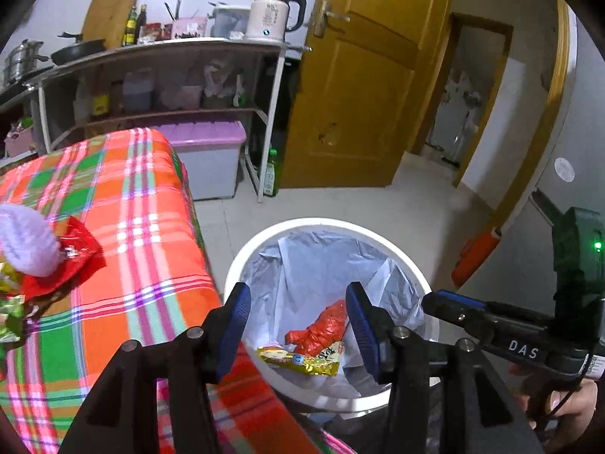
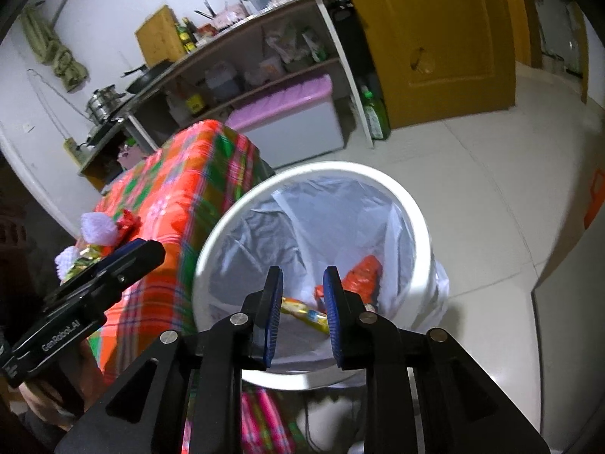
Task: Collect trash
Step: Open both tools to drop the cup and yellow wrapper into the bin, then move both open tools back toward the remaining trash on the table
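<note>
A white trash bin (image 1: pixel 264 234) with a clear liner stands on the floor beside the table; it also shows in the right wrist view (image 2: pixel 416 204). Inside lie a crumpled red wrapper (image 1: pixel 325 325) (image 2: pixel 363 276) and a yellow snack packet (image 1: pixel 302 361) (image 2: pixel 306 316). My left gripper (image 1: pixel 298 325) is open and empty over the bin's near rim. My right gripper (image 2: pixel 302 314) is open and empty above the bin. On the plaid tablecloth (image 1: pixel 143 227) (image 2: pixel 196 193) lie a red wrapper (image 1: pixel 72 257) (image 2: pixel 128 223), white foam netting (image 1: pixel 26 242) (image 2: pixel 96 227) and green-gold packets (image 1: pixel 9 302) (image 2: pixel 85 259).
A kitchen shelf (image 1: pixel 159 75) with a kettle (image 1: pixel 272 11), pan and bottles stands behind the table. A purple-lidded storage box (image 1: pixel 211 151) and a green bottle (image 1: pixel 270 174) sit on the floor. A wooden door (image 1: pixel 363 75) stands to the right. Tiled floor surrounds the bin.
</note>
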A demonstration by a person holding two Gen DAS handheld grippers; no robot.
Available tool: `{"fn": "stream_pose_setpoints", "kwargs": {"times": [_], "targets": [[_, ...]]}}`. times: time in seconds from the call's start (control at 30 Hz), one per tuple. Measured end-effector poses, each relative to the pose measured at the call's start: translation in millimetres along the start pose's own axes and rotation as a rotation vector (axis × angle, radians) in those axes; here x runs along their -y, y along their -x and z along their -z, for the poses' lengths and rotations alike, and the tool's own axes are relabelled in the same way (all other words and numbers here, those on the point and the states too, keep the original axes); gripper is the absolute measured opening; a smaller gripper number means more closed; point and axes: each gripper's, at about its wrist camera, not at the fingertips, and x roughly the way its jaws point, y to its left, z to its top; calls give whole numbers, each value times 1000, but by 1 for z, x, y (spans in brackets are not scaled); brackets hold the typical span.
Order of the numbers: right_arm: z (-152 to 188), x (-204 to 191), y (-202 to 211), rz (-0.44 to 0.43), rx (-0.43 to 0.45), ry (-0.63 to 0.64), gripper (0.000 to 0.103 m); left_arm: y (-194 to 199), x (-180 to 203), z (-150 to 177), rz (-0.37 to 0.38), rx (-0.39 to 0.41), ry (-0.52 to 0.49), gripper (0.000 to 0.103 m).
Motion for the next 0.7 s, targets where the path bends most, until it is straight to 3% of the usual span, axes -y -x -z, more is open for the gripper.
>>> {"fn": "stream_pose_setpoints", "kwargs": {"times": [0.53,0.7], "targets": [[8,-76,20,-101,68,157,23,78,-47,20,-126,113,48,52],[13,-99,18,-135,75,210,37,97,-61,28,-171,135,51,52]]}}
